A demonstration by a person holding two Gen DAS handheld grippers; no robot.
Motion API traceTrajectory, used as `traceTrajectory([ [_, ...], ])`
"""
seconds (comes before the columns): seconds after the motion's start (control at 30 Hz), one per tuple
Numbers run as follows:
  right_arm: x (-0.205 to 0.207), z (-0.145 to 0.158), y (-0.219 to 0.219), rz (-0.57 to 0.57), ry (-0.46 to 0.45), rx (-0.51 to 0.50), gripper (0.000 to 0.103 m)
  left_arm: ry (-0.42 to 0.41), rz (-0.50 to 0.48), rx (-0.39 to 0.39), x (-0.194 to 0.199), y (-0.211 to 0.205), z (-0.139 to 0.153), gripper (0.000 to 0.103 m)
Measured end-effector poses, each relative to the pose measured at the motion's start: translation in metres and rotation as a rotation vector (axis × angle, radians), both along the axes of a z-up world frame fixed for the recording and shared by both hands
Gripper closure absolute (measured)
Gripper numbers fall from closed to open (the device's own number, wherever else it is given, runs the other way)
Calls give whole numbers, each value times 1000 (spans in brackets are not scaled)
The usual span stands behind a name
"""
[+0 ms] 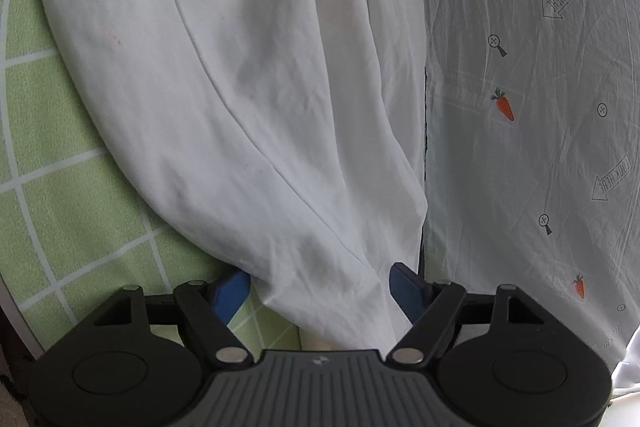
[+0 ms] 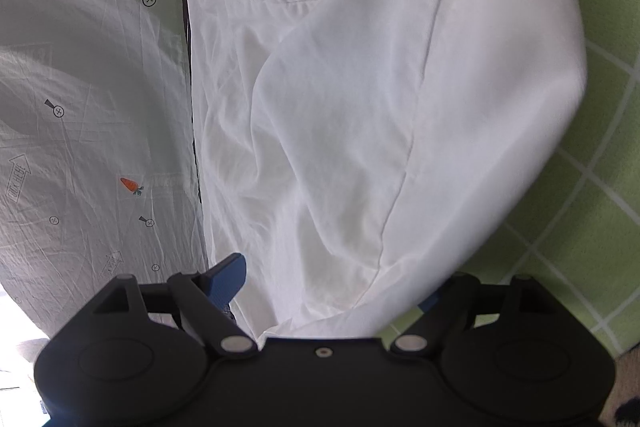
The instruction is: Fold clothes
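Left wrist view: the blue fingers (image 1: pixel 230 291) of the left gripper (image 1: pixel 320 287) are seen spread wide at the bottom of the frame, and a bunched end of the white garment (image 1: pixel 240 87) hangs down between them. No pinch on the cloth is visible; whether the fabric is held lower, behind the gripper body, cannot be told. In the right wrist view the right gripper (image 2: pixel 332 283) is also spread, with one blue finger (image 2: pixel 228 279) at lower left and the other almost hidden under the cloth at lower right, so its hold cannot be confirmed either.

The garment fills the middle of both frames, with a long seam running down it and a pocket-like part seen at the top of the right view. It lies partly on the carrot-printed sheet (image 1: pixel 540 107) and partly over the green checked cover (image 1: pixel 60 187) at the outer side.

For a good fold, it is judged that both ends should be gripped at the same height, the seam kept straight, and the cloth kept taut while it is carried over. The blurred edge at the right of the right view suggests motion, so a slow pace is advised.
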State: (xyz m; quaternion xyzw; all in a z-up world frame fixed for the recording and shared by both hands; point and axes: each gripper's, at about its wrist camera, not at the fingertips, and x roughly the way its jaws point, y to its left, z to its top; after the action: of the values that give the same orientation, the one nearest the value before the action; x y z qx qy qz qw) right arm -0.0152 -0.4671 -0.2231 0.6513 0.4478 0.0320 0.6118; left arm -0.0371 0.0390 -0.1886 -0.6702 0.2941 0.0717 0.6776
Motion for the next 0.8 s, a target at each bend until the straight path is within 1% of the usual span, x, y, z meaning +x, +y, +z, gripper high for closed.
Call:
traceTrajectory([
  [0.2,-3,0,3,-41,11,-1,18,49,105,160,-17,43,20,26],
  [0.23,-3,0,4,-51,13,-1,18,56,123,173,-20,52,22,26],
  [0.3,-2,-1,5,-73,16,-7,18,66,156,171,-25,71,23,26],
  [0.33,-2,-1,7,-84,20,-7,18,68,165,156,-27,79,23,27],
  [0.4,-5,-1,10,-106,24,-11,18,67,163,98,-29,92,20,29],
  [0.43,-6,0,11,-117,26,-16,18,71,158,82,-29,95,20,31],
  [0.5,-10,2,14,-143,32,-29,18,87,133,82,-24,97,22,31],
  [0.67,-24,6,14,-226,43,-74,18,175,-28,184,-10,99,41,32],
  [0.73,-30,6,14,-265,49,-73,18,192,-55,221,-15,103,48,31],
  [0.8,-34,6,15,-288,51,-81,18,220,-52,248,-24,111,52,31],
])
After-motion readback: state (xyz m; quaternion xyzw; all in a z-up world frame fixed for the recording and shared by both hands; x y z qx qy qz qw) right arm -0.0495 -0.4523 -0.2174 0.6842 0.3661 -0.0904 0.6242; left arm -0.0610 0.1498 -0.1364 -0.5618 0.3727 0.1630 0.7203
